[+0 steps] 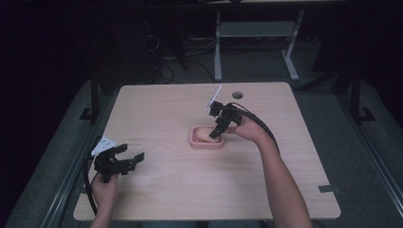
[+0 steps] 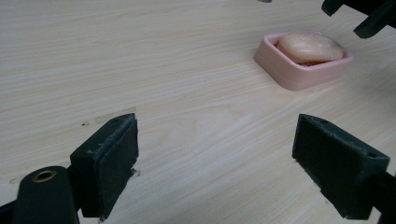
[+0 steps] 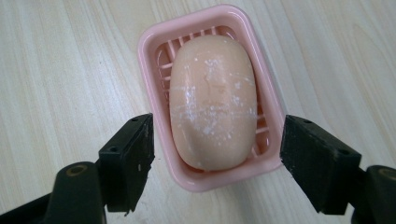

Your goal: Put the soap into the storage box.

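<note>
A pink soap dish [image 1: 195, 142] [image 2: 285, 77] [image 3: 154, 42] sits mid-table with a peach oval soap bar [image 1: 202, 134] [image 2: 309, 46] [image 3: 213, 102] lying in it. My right gripper [image 1: 217, 134] [image 3: 217, 156] hovers right over the dish, open, its two jaws standing either side of the dish's near end without touching the soap. My left gripper [image 1: 132, 158] [image 2: 215, 156] is open near the table's front left, just above bare wood, with nothing between its jaws. Its view shows the dish farther off and the other gripper's black jaw tips at the top right.
The light wooden table [image 1: 161, 109] has a round cable hole [image 1: 237, 95] near its far edge. A white desk frame [image 1: 256, 33] stands on the dark floor behind the table. Cables trail from both grippers.
</note>
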